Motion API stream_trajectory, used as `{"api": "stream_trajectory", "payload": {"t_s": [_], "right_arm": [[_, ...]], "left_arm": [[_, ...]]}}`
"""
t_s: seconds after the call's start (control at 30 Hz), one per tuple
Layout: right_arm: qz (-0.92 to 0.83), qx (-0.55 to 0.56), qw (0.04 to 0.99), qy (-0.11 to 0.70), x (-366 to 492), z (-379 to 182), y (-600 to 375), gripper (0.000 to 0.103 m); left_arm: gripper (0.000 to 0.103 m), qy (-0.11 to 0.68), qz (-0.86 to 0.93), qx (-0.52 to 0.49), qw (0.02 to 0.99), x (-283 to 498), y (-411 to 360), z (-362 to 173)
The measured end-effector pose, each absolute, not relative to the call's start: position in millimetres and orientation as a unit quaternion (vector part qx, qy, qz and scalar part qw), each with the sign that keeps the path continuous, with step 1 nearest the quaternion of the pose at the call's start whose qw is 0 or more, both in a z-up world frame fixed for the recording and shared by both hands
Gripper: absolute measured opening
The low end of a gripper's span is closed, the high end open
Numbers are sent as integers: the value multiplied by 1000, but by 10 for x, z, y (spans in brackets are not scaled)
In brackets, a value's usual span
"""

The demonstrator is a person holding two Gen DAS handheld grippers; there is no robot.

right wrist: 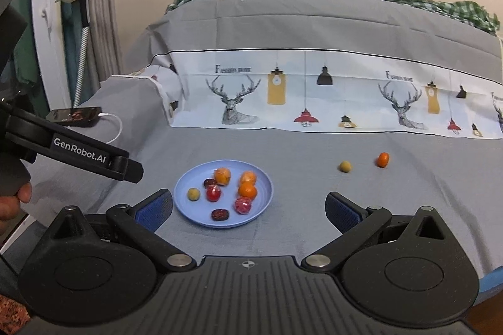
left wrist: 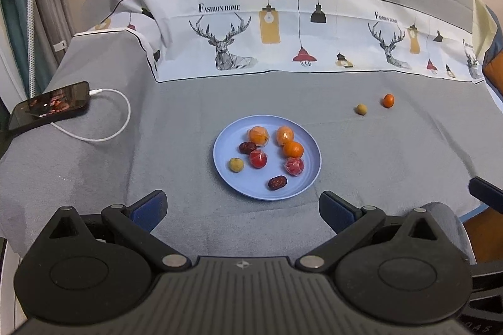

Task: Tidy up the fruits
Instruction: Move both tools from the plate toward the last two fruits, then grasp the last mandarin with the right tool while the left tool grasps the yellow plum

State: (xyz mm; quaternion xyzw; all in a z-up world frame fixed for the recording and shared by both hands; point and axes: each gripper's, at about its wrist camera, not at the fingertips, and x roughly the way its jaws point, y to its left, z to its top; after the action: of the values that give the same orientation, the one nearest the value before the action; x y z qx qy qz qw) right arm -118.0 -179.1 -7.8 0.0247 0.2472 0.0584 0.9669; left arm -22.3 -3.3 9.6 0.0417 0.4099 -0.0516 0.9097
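A light blue plate (left wrist: 309, 177) (right wrist: 262, 204) sits on the grey cloth and holds several small fruits: oranges, wrapped red ones, dark dates and a yellow-green one. A small orange (left wrist: 388, 100) (right wrist: 382, 159) and a yellow-green fruit (left wrist: 361, 109) (right wrist: 345, 166) lie loose on the cloth to the far right of the plate. My left gripper (left wrist: 242, 209) is open and empty just in front of the plate. My right gripper (right wrist: 248, 210) is open and empty, near the plate's front right edge. The left gripper's body (right wrist: 78, 154) shows at the left of the right wrist view.
A phone (left wrist: 50, 107) (right wrist: 77, 116) on a white charging cable (left wrist: 119, 121) lies at the far left of the cloth. A printed deer-and-lamp cloth band (left wrist: 283, 33) rises behind. Curtains and a pole stand at the left.
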Motion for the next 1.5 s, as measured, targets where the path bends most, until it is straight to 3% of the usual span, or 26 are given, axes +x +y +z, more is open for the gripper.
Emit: {"api": "stream_trajectory", "payload": {"t_s": [0.7, 1.13, 1.43, 1.5], "right_arm": [[-90, 73, 957, 267, -407, -446, -3007, 102], [-158, 73, 932, 319, 1299, -1315, -4179, 102], [-95, 42, 929, 355, 2484, -2171, -4489, 102], [-104, 37, 929, 352, 2641, -2293, -4467, 102]], "left_arm": [[103, 405, -129, 82, 901, 938, -1419, -164], [103, 423, -224, 135, 867, 2547, -2706, -1355], [103, 475, -259, 156, 827, 3308, -2967, -2163], [103, 444, -270, 165, 838, 3301, -2970, -2192]]}}
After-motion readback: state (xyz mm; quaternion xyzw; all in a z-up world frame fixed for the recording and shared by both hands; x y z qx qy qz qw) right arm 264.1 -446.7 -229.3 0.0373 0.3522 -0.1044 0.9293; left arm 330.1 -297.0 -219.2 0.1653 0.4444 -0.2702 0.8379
